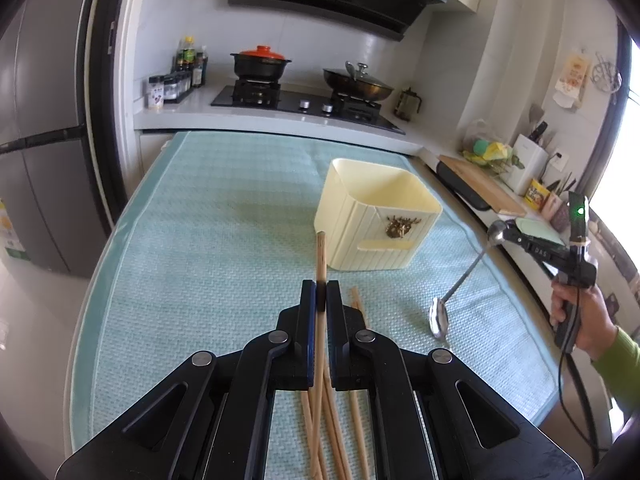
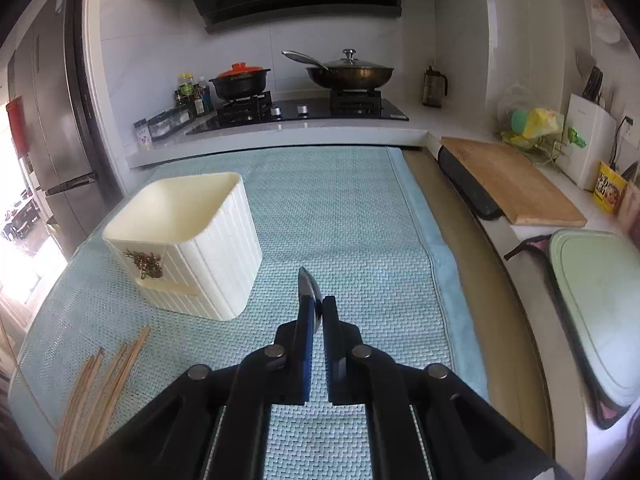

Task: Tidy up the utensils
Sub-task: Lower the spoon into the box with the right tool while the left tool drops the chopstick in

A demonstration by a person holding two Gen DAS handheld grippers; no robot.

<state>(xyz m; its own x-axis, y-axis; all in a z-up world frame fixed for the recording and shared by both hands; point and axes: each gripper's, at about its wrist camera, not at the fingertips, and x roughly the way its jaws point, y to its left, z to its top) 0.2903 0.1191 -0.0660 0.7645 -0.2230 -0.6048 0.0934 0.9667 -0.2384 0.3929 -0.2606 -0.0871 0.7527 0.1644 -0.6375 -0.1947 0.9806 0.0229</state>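
The left tongs (image 1: 320, 292) are pinched narrow around one long, pale wooden chopstick (image 1: 320, 256), gripped partway along its length so the far tip rises toward the cream ribbed plastic utensil holder (image 1: 376, 216); held that way, the stick looks ready to be tipped end-first into the open mouth. Under the left tongs, the remaining loose wooden chopsticks (image 2: 100, 380) lie fanned on the pale blue woven mat (image 1: 200, 240) that covers the worktop, close beside the holder so each takes only a short carry.

The right tongs (image 2: 316, 308) are clamped on the end of a long-handled polished steel spoon (image 1: 464, 272). In the left view the spoon hangs slanting, its bowl low near the mat, though I cannot tell whether it touches. It is held well to the right of the holder, probably waiting its turn.

The holder stands upright on the mat, a small brass ornament (image 1: 402, 227) on its front. What shows of its inside is bare; the bottom is hidden.
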